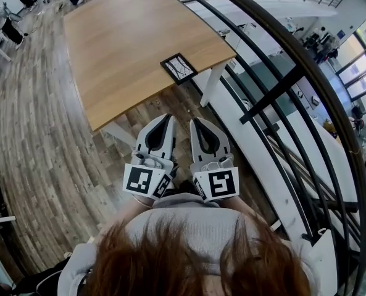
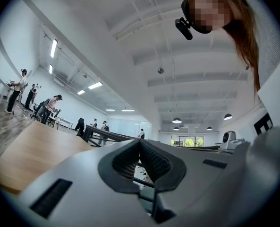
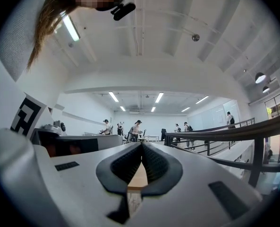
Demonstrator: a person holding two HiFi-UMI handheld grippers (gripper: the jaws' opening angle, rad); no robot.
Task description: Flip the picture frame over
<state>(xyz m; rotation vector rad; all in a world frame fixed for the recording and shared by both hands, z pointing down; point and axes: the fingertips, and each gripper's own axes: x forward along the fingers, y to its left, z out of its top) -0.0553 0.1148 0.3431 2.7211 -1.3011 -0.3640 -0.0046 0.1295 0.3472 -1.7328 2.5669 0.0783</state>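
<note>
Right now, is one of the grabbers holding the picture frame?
No, the picture frame lies on the table, while the left gripper and right gripper hang shut and empty, apart from it.

Left gripper (image 2: 140, 142) fingers closed, empty; wooden table (image 2: 31, 150) at left.

Black picture frame (image 1: 179, 68) on light wooden table (image 1: 121, 48).

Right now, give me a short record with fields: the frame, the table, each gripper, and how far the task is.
frame: picture frame lies flat near the corner of the wooden table, on the side by the railing
left gripper: shut, empty, well short of the frame
right gripper: shut, empty, close beside the left one
task: neither gripper is on the frame
</note>
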